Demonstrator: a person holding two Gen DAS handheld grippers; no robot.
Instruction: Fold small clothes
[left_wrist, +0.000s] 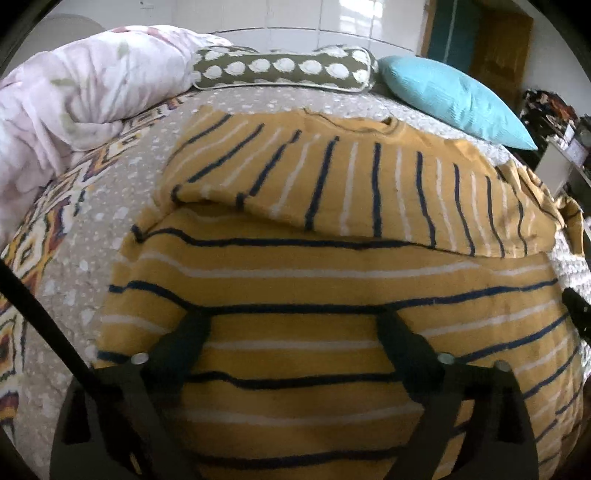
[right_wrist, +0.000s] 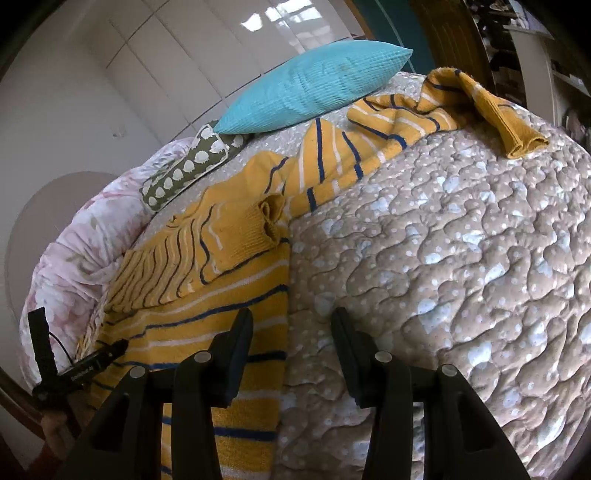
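Note:
A mustard sweater (left_wrist: 295, 266) with navy and white stripes lies flat on the bed. One sleeve (left_wrist: 332, 184) is folded across its chest. My left gripper (left_wrist: 291, 321) hovers over the sweater's lower body, jaws open wide, with no cloth pinched between them. In the right wrist view the other sleeve (right_wrist: 424, 118) trails out across the quilt toward the far right. My right gripper (right_wrist: 291, 317) stands open astride the sweater's side edge (right_wrist: 284, 288). Its left finger (right_wrist: 240, 332) is over the knit and its right finger (right_wrist: 343, 332) over bare quilt.
The bed has a beige dotted quilt (right_wrist: 461, 258). A turquoise pillow (left_wrist: 450, 96), an olive bolster with white spots (left_wrist: 284, 70) and a bunched pink floral duvet (left_wrist: 74, 92) line the far side. Cluttered shelves (left_wrist: 561, 122) stand past the bed's right edge.

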